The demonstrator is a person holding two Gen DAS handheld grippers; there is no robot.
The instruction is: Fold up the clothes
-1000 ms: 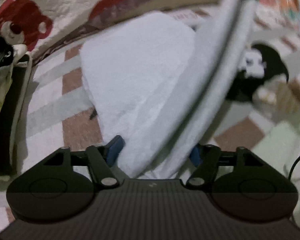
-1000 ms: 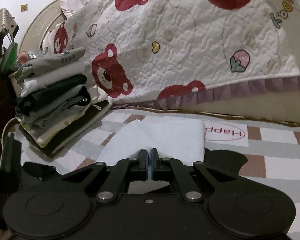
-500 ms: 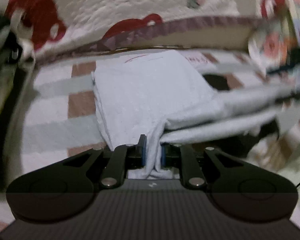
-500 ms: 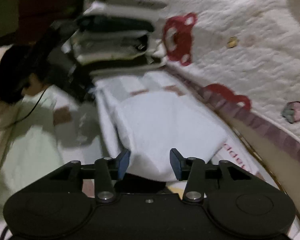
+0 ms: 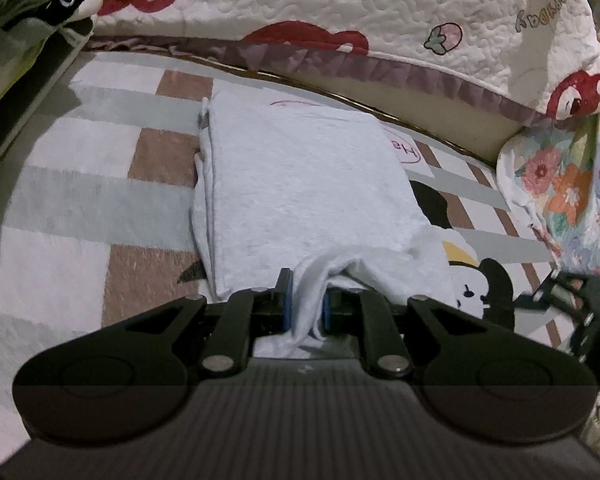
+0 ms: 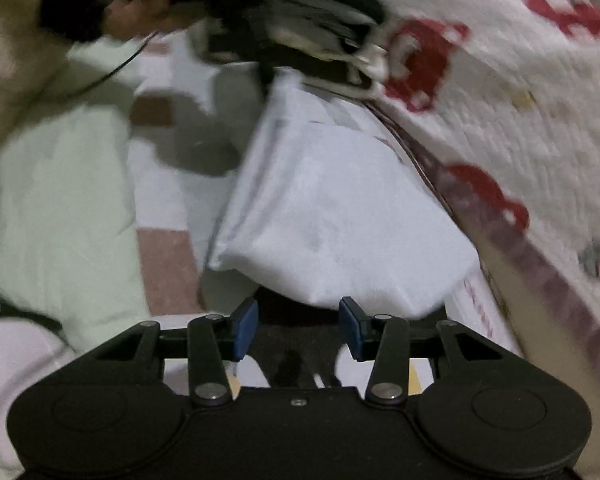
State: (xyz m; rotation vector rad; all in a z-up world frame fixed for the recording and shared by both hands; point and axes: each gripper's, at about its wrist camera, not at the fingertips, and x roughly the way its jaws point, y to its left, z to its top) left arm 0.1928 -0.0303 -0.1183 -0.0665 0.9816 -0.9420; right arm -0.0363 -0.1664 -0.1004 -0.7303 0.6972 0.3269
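Note:
A white garment lies folded into a rectangle on the checked mat. My left gripper is shut on the garment's near edge, with a bunch of white cloth pinched between the blue pads. In the right wrist view the same white garment lies just beyond my right gripper, which is open and empty, its blue pads wide apart at the garment's near end. The right gripper body also shows in the left wrist view at the right edge.
A stack of folded clothes sits on a dark board at the mat's far-left end. A bear-print quilt hangs along the back. A pale green cloth and a floral cloth lie beside the mat.
My left gripper closed on the garment's edge and laid the raised flap flat. My right gripper let go, opened, and swung round to the garment's other end.

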